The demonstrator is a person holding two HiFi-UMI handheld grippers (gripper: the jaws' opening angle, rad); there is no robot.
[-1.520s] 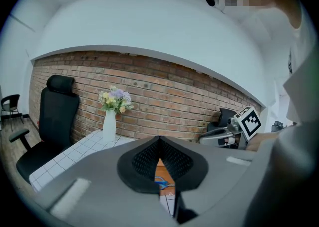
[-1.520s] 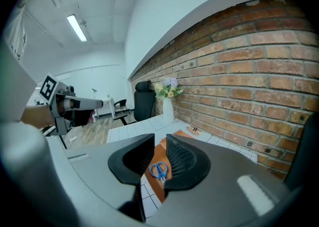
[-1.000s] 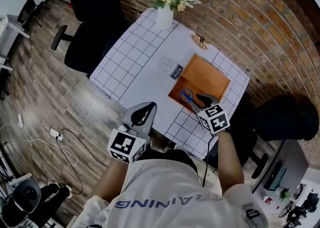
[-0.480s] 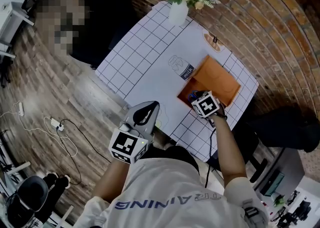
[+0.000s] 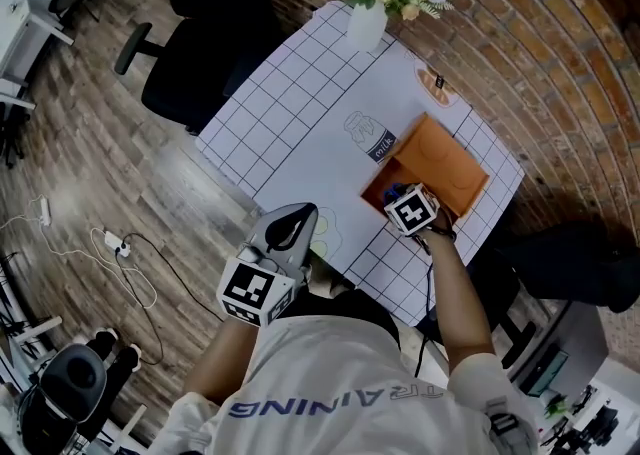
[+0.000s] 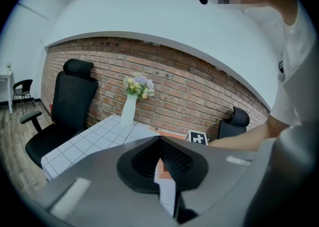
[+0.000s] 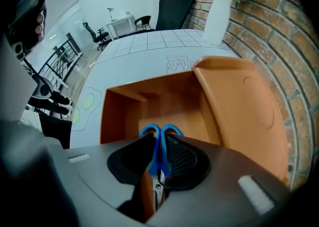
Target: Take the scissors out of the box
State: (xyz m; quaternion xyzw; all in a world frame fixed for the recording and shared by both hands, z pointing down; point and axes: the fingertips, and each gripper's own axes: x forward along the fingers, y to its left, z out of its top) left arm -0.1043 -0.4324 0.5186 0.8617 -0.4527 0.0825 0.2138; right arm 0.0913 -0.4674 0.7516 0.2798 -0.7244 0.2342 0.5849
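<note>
The orange box (image 5: 445, 156) stands open on the white gridded table (image 5: 290, 108) near its right edge, lid folded back toward the brick wall. Blue-handled scissors (image 7: 160, 135) lie on the box floor (image 7: 149, 102). My right gripper (image 7: 159, 146) points steeply down into the box. Its jaws have just been closing, and the pads now press on the blue handles from both sides. In the head view the right gripper (image 5: 398, 195) and its marker cube cover the scissors. My left gripper (image 5: 297, 215) hovers at the table's near edge, shut and empty; the left gripper view shows its tips (image 6: 159, 140) meeting.
A white vase of flowers (image 5: 367, 21) stands at the table's far corner. A milk-carton drawing (image 5: 372, 135) lies left of the box. A black office chair (image 5: 195, 53) sits left of the table, and the brick wall (image 5: 520, 43) runs behind it. Cables (image 5: 120, 263) lie on the floor.
My right gripper has dropped into the box over the scissors, which showed beside it before and are now covered. The left gripper has barely shifted.
</note>
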